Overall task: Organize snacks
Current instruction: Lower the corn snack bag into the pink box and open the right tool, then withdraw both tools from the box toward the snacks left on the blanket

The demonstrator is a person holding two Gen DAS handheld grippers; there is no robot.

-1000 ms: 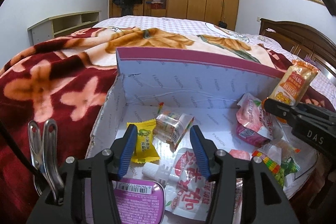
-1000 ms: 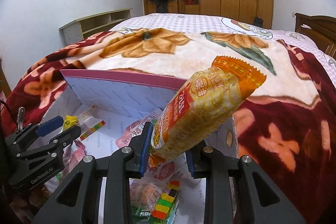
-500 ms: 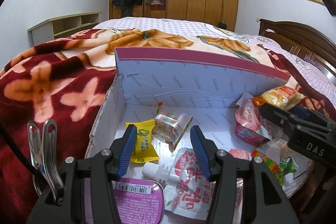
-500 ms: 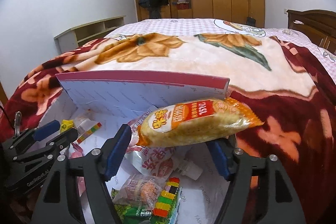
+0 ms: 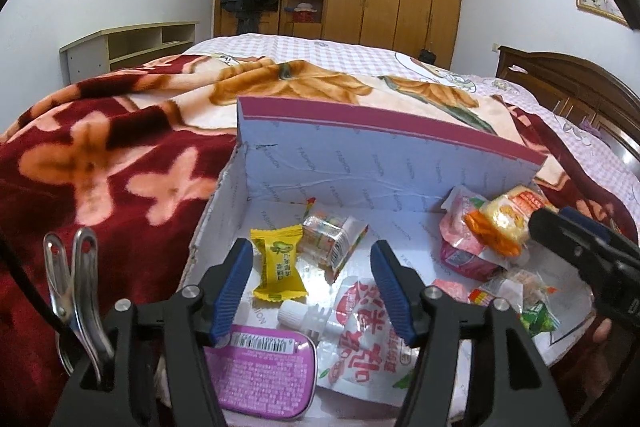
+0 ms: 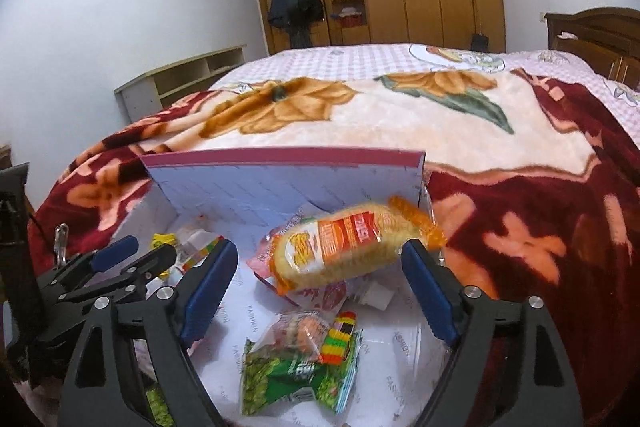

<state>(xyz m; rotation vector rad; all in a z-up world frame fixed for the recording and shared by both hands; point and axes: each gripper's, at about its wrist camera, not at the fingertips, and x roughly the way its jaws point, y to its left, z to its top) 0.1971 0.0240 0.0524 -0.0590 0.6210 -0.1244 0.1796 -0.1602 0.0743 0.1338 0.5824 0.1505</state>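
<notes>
**Right-wrist view: cracker pack let go over the box**

Right-wrist camera shows my right gripper (image 6: 320, 291) with its jaws opening wide; the orange-and-yellow cracker pack (image 6: 352, 247) sits between them but neither pad presses on it. It lies tilted on top of a pink pouch (image 6: 264, 261) at the right end of the cardboard box (image 6: 280, 183), near the back wall. I read that as a drop: the pack is inside the box where the other snacks are gathered, so the jaws have no reason to stay on it.

From the left-wrist camera, my left gripper (image 5: 312, 291) is low over the box's left end, jaws opening with nothing clamped. A yellow candy (image 5: 278, 267) and a small clear-wrapped packet (image 5: 332, 241) lie just beyond the pads, a white drink pouch (image 5: 360, 339) and a purple tin (image 5: 260, 371) below them. I judge it is lining up on one of these, probably to tidy that end.

The box rests on a flowered blanket (image 6: 520, 227), a soft footing, so pressing down could tip it.
</notes>
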